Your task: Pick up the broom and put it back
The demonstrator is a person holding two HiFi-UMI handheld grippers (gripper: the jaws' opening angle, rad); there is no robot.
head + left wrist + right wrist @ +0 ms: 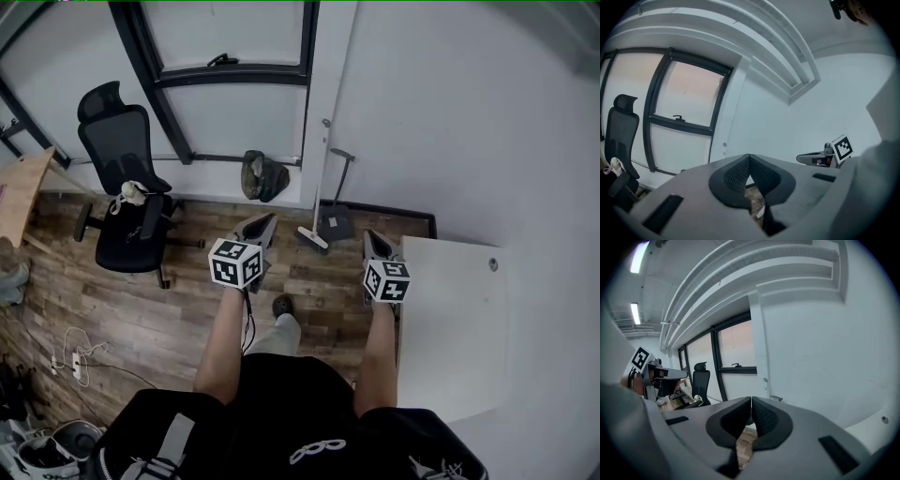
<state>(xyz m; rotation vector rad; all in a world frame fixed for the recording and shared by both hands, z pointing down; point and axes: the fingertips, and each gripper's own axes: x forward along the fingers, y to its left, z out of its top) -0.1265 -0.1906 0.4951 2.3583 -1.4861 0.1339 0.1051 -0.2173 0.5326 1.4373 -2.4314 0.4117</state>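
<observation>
The broom (pixel 317 202) leans against the white pillar, its white stick upright and its pale brush head on the wood floor. A dark dustpan (pixel 337 223) with a long handle stands right beside it. My left gripper (pixel 266 221) is shut and empty, a short way left of the brush head. My right gripper (pixel 372 237) is also shut and empty, just right of the dustpan. In the left gripper view the jaws (pixel 749 160) meet with nothing between them. It is the same in the right gripper view (pixel 751 402), where the dustpan's handle (pixel 777 398) shows ahead.
A black office chair (pixel 127 202) stands at the left by the window. A dark bag (pixel 263 176) lies against the wall left of the broom. A white table (pixel 459 319) sits close on the right. Cables (pixel 80 361) trail on the floor at the lower left.
</observation>
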